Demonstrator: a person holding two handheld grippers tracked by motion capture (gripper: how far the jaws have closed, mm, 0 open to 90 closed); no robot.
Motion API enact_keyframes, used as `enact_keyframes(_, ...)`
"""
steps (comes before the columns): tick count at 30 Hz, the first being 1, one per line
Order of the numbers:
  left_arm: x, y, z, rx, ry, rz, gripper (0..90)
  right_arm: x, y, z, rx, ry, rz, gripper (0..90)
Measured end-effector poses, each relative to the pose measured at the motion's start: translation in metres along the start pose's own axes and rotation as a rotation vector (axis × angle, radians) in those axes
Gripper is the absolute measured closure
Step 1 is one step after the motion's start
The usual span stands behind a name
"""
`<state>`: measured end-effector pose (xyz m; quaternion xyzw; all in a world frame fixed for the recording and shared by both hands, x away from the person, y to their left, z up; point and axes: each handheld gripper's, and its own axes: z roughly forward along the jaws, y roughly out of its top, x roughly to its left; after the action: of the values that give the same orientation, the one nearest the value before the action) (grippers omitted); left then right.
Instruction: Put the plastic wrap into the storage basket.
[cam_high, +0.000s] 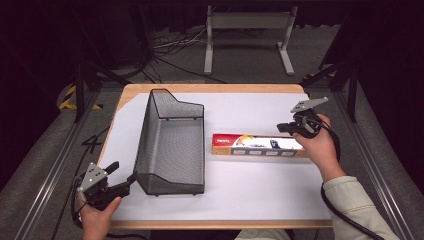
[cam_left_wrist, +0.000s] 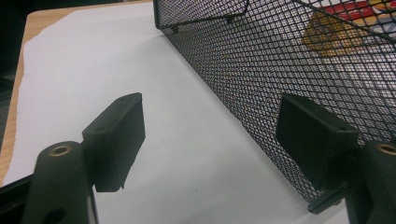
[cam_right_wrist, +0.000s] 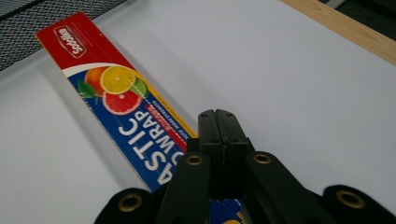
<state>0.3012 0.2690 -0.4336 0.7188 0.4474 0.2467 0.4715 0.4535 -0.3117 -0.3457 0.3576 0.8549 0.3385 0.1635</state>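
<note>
A black wire-mesh basket (cam_high: 150, 140) stands left of centre on the white-covered table (cam_high: 260, 195). To its right lies a long plastic-wrap box (cam_high: 255, 145), red at its left end, flat and pointing at the basket. My right gripper (cam_high: 284, 128) hovers over the box's right end with its jaws pressed together; in the right gripper view the right gripper (cam_right_wrist: 217, 122) sits above the box (cam_right_wrist: 121, 102) with nothing between the jaws. My left gripper (cam_high: 123, 174) is open by the basket's near-left corner; the left gripper (cam_left_wrist: 215, 135) has one pad against the mesh wall (cam_left_wrist: 280, 60).
The table's wooden edge (cam_high: 210, 88) shows around the white sheet. A grey metal stand (cam_high: 247, 30) and loose cables (cam_high: 170, 45) lie on the floor beyond the table. Metal frame rails run along both sides.
</note>
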Motion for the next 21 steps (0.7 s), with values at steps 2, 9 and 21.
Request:
enact_keyframes(2,0.000,0.000,0.000,0.000,0.000,-0.002,24.8,-0.009,-0.004,-0.001,-0.001,-0.007,0.026,90.0)
enact_keyframes(9,0.000,0.000,0.000,0.000,-0.001,-0.002,24.8,-0.035,-0.018,0.002,0.034,-0.050,0.076,90.0)
enact_keyframes(21,0.000,0.000,0.000,0.001,0.001,-0.003,24.8,-0.066,-0.044,0.011,0.113,-0.108,0.141,90.0)
